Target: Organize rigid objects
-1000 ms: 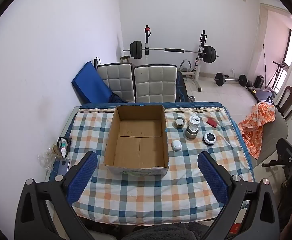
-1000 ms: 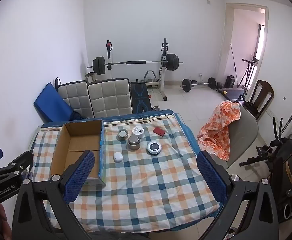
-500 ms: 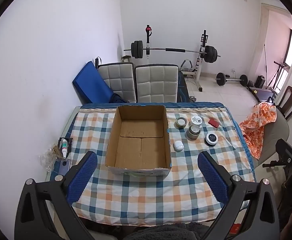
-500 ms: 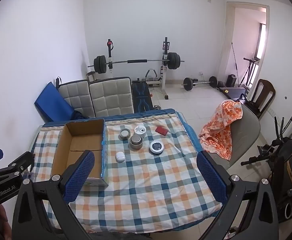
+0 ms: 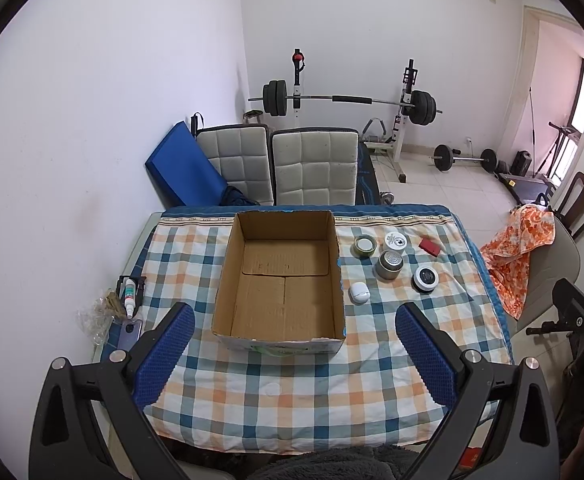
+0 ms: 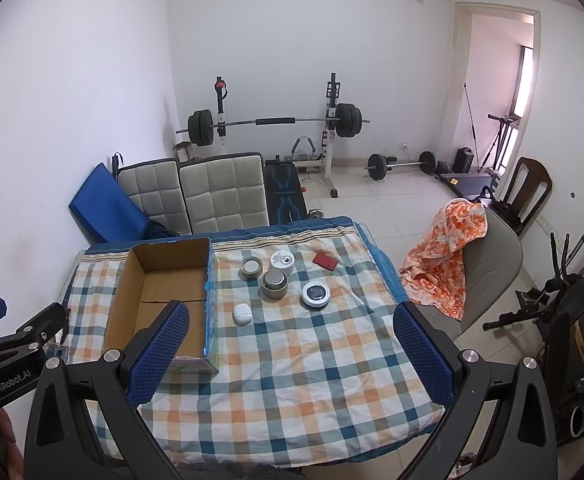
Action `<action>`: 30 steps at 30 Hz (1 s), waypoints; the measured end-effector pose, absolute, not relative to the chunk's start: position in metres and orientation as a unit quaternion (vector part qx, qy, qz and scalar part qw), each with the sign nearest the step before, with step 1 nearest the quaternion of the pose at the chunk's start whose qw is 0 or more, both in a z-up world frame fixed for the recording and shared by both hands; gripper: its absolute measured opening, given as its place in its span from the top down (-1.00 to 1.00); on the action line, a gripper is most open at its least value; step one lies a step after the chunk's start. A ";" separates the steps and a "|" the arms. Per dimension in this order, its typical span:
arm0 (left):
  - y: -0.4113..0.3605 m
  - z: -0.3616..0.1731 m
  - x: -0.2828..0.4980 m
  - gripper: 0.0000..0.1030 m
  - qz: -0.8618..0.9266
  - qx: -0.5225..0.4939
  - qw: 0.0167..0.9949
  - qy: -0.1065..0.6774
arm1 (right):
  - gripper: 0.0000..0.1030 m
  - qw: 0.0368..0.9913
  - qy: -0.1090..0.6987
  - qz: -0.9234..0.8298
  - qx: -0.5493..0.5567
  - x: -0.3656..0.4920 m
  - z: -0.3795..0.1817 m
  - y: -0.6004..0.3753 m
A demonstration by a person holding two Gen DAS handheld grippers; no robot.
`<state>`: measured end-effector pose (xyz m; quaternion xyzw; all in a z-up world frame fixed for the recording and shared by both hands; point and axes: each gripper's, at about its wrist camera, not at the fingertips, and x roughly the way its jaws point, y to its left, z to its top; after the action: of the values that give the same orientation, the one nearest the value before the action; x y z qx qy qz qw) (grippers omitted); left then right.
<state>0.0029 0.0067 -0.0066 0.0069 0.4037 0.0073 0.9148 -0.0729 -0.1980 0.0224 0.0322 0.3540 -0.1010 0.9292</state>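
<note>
While both tongs (image 5: 292, 344) gape, cardboard box (image 5: 280, 280) just ahead

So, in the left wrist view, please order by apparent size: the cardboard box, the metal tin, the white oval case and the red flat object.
Largest to smallest:
1. cardboard box
2. metal tin
3. white oval case and red flat object: these look alike, and the red one lies farther, so unsure.

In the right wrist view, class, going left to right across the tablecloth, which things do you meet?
Cardboard box → white earbud case → silver tin → round white-rimmed clock.
</note>
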 end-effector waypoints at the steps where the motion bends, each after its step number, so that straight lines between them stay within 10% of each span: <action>1: 0.007 -0.007 0.003 -1.00 0.007 0.007 0.915 0.403 | -1.00 0.929 0.353 -0.102 0.032 -0.074 0.022 -0.197; 30: 0.007 -0.017 0.019 -1.00 0.007 0.009 0.911 0.412 | -1.00 0.928 0.358 -0.097 0.033 -0.056 -0.001 -0.188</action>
<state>0.0191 0.0071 -0.0166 0.0086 0.4125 0.0066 0.9109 -0.0556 -0.1882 -0.0005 0.0327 0.3578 -0.0975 0.9281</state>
